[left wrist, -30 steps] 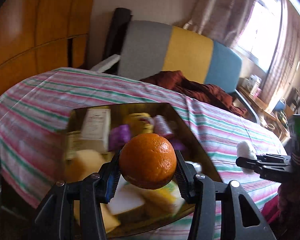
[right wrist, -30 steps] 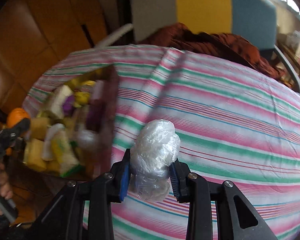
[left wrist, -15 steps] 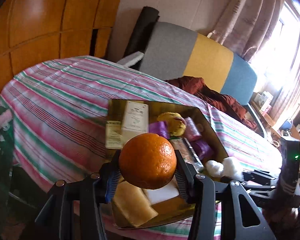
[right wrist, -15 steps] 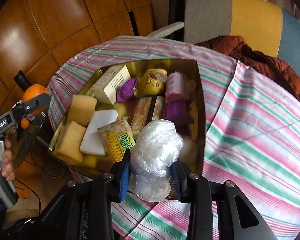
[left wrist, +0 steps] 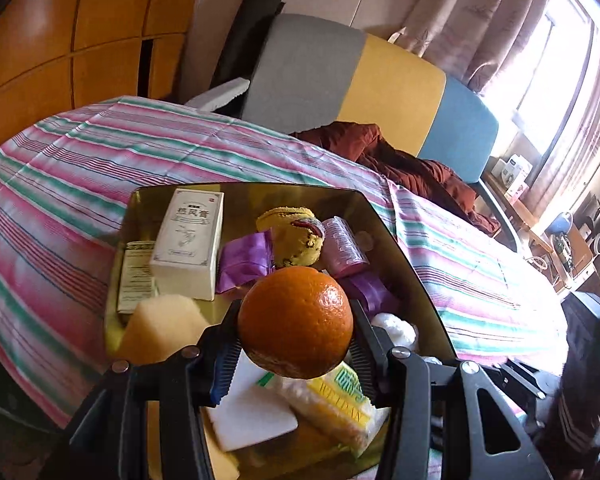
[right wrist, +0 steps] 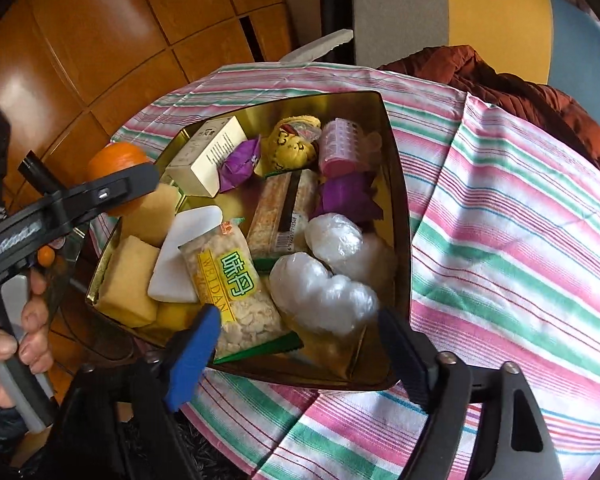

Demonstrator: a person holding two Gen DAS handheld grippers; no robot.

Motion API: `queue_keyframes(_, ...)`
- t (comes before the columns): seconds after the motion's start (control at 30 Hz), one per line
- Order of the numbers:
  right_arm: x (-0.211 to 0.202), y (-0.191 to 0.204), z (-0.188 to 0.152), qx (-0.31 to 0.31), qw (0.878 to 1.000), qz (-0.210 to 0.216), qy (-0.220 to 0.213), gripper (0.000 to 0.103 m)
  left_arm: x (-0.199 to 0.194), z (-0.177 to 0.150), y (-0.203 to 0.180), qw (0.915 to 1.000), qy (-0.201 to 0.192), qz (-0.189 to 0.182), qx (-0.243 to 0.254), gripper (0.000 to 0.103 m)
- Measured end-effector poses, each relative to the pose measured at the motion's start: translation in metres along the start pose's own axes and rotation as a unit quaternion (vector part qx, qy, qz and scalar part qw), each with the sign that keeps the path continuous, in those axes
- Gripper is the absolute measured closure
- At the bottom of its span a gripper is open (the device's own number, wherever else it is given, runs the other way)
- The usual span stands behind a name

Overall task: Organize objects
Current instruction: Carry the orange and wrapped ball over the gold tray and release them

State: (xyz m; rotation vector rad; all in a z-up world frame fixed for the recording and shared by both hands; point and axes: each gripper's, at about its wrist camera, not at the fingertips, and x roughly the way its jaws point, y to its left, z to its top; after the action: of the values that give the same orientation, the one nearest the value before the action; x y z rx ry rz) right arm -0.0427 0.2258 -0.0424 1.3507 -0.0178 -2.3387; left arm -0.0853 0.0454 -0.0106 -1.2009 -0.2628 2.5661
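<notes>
An orange (left wrist: 300, 312) sits clamped between the pads of my left gripper (left wrist: 296, 336), just above the near end of the gold box (left wrist: 384, 224). From the right wrist view the same orange (right wrist: 116, 158) hangs at the box's left rim (right wrist: 396, 184). My right gripper (right wrist: 298, 320) is over the box's near corner and its jaws are opening. The pads touch nothing. The crumpled clear plastic bundle (right wrist: 320, 292) lies in the box below them, next to a second white bundle (right wrist: 336, 240).
The box holds a white carton (left wrist: 188, 248), purple wrappers (right wrist: 240, 164), a yellow plush (right wrist: 292, 144), a pink roller (right wrist: 340, 144), snack packs (right wrist: 232, 280) and yellow sponges (right wrist: 128, 284). It stands on a striped cloth (right wrist: 500, 240). A colour-block chair (left wrist: 380, 88) stands behind. A hand (right wrist: 24, 320) holds the left gripper.
My right gripper moved from over the cloth to the box, then opened, and the plastic bundle dropped into the box. The left gripper, still holding the orange, shifted over the box.
</notes>
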Motion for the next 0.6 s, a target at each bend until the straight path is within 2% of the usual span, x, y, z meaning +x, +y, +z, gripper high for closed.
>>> queue_keyframes(0.27,-0.007,0.006,-0.001,-0.011,1.0,-0.004,-0.022,0.0,0.035,0.01,-0.005,0.9998,0.019,0.01,-0.004,0.053)
queue_keyframes(0.4,-0.009,0.013,-0.002,-0.029,0.999,-0.03,-0.033,0.0,0.052,0.015,-0.006,0.9993,0.027,0.024,-0.004,0.053)
queue_keyframes(0.6,-0.007,0.011,-0.003,-0.029,0.998,-0.038,-0.036,0.0,0.074,0.013,-0.005,0.9978,0.053,0.04,0.002,0.052)
